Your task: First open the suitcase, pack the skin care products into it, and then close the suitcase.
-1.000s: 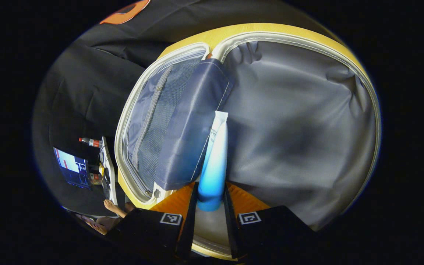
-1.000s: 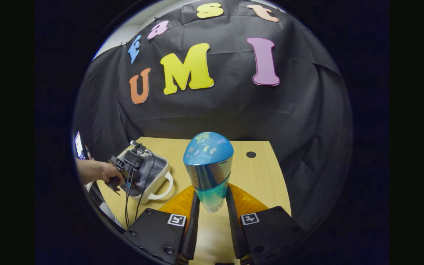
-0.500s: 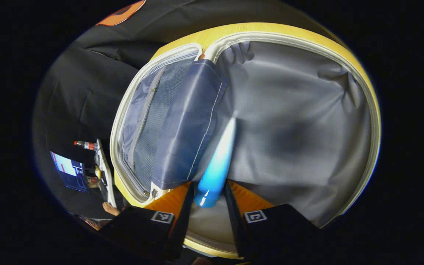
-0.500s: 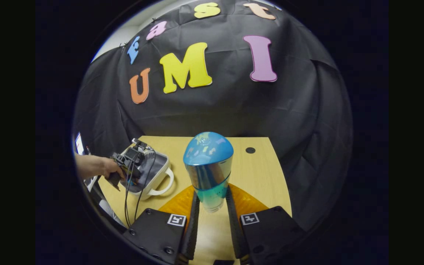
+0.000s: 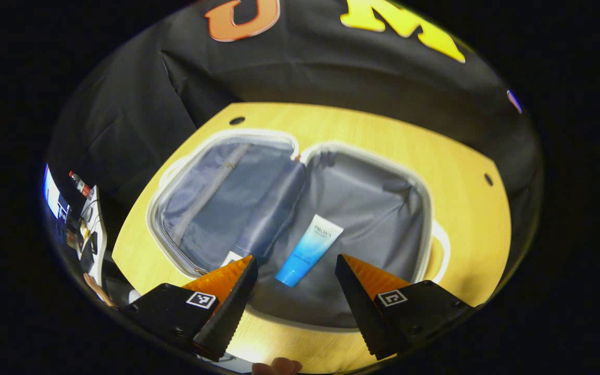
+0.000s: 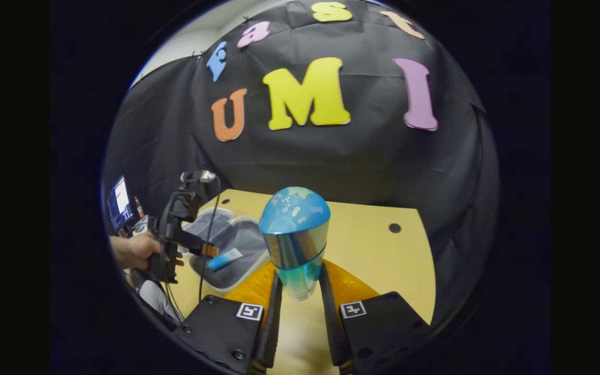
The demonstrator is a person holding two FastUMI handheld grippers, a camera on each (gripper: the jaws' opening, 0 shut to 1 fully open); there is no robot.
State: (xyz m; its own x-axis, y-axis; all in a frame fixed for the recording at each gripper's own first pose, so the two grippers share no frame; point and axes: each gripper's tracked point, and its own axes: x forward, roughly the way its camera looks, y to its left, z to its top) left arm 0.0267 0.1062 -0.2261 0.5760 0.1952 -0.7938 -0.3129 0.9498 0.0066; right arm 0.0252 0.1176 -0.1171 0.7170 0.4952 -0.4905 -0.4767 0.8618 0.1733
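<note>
The suitcase (image 5: 425, 208) lies open flat on the wooden table, grey lining in both halves. A blue-and-white tube (image 5: 309, 250) lies loose in its right half. My left gripper (image 5: 296, 270) hovers open above the case's near edge, nothing between its fingers. In the right gripper view my right gripper (image 6: 300, 284) is shut on a blue bottle (image 6: 296, 237) with a rounded cap, held upright over the table. Farther left there, a hand holds the left gripper (image 6: 175, 229) over the open suitcase (image 6: 237, 284), with the tube (image 6: 224, 259) lying inside.
The wooden table (image 5: 383, 135) has small round holes near its corners. A screen (image 6: 120, 200) and a small bottle (image 5: 78, 183) stand off the table's left side. A mesh zip pocket (image 5: 216, 192) lines the case's left half.
My left gripper opened and let the tube drop into the case, then pulled up and back from it. The right gripper kept hold of the blue bottle and shifted a little.
</note>
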